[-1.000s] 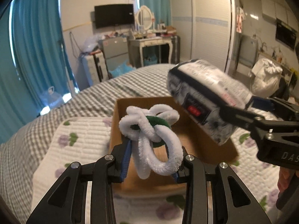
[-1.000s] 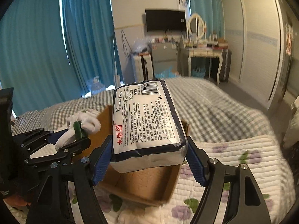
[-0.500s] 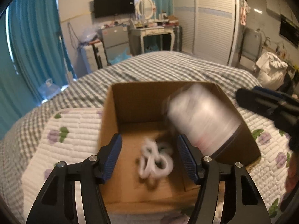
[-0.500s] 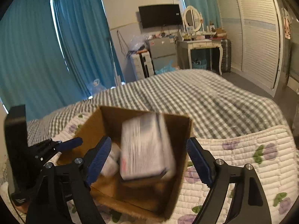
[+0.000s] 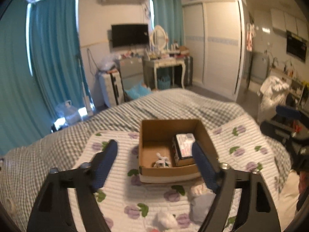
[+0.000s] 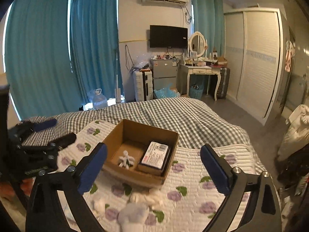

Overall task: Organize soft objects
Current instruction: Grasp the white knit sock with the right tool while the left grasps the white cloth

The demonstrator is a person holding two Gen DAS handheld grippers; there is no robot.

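**Both grippers empty, two items sitting in the box**

Left gripper: jaws spread wide, nothing between the blue pads. It hangs above the floral quilt, short of the cardboard box.

Right gripper: jaws also wide apart, holding nothing, above the near side of the box. The left gripper's black frame shows at the left edge of the right wrist view, well left of the box.

Box is open-topped and sits on the quilt, with the checked bedspread behind it. Inside the box:
- tissue pack, lying flat against the right wall, label up
- white knotted plush rope with a green band, on the box floor just left of the pack. Can't tell if the two touch.

Soft white pieces lie loose on the quilt in front of the box, blurred in both views, so type unclear.
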